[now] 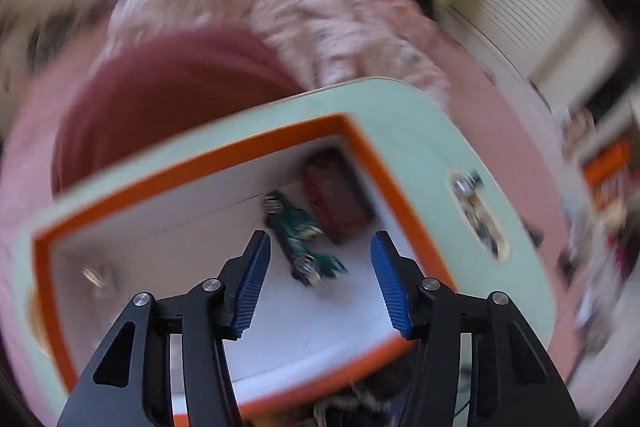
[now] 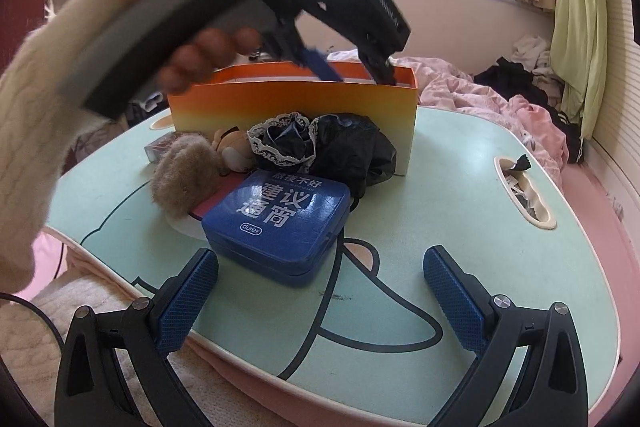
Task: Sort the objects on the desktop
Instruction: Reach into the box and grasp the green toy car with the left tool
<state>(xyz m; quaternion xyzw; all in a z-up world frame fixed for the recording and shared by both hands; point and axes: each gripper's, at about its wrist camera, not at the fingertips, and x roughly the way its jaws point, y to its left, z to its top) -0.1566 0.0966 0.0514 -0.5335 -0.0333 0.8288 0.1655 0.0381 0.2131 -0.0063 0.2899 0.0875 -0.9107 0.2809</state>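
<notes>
Deposit step: left hand-held gripper (image 1: 320,267) hangs over the orange box (image 2: 292,107), jaws apart, empty. Right hand-held gripper (image 2: 320,291), also apart, faces the blue tin (image 2: 276,223) on the worktop (image 2: 460,187); judged next pick.

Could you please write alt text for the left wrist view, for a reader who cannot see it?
The open left claw, holding nothing, looks down into an orange-rimmed box on a mint-green lap table. On the box's white floor lie a green toy car and a dark red packet. The picture is motion-blurred, with pink bedding behind.
</notes>
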